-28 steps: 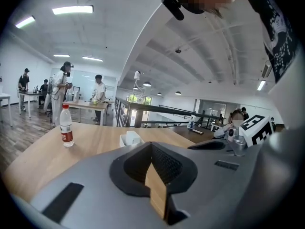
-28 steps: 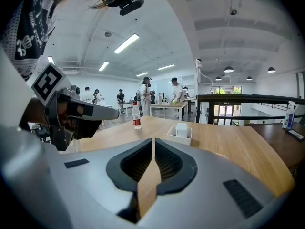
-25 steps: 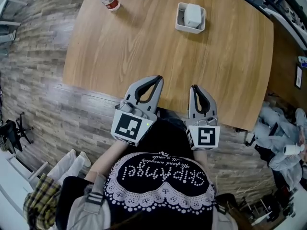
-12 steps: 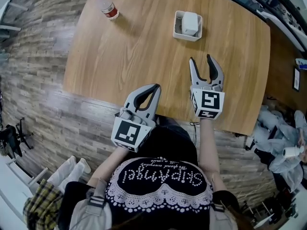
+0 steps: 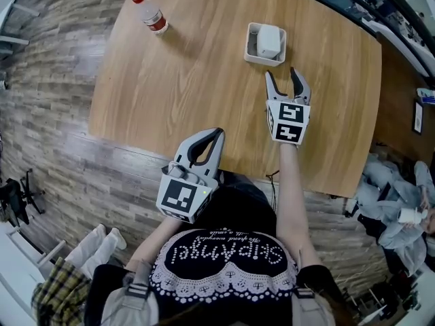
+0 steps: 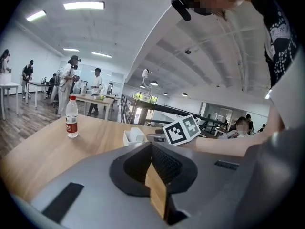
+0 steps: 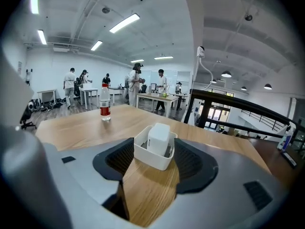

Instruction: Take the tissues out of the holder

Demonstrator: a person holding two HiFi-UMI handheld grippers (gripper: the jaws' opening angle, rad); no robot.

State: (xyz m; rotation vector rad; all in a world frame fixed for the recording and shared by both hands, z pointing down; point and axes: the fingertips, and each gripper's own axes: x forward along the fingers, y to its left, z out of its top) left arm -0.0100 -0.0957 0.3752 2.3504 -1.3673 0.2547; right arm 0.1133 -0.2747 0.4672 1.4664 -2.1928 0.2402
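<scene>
Shoulders in a black top with white beaded lettering (image 5: 228,257) fill the bottom of the head view, both forearms reaching up the frame toward a light wooden table with rounded corners (image 5: 170,87). Nearest the body, lower centre-left, the grey left gripper (image 5: 218,133) sits at the table's near edge. Its two jaws are brought together at the tips with nothing between them, and its own view shows the dark pads meeting over bare wood. Whether its tips touch the tabletop is hard to tell from here.

Further up and to the right, the grey right gripper (image 5: 281,75) is stretched out over the wood, marker cube facing up. Its jaws stand apart, having just been opening, and no pad presses on anything. In its own view the white square holder (image 5: 252,54) shows framed in the gap ahead, and the head view puts the fingertips just short of the holder's near wall. Inside it, upper centre of the frame, a white pack of tissues (image 5: 269,39) stands upright, rising above the rim.

Well apart, at the table's upper left corner, stands a clear plastic water bottle with a red cap and red label (image 5: 151,7). Far back in the right gripper view, several people (image 7: 136,82) stand around tables in a bright white hall.
</scene>
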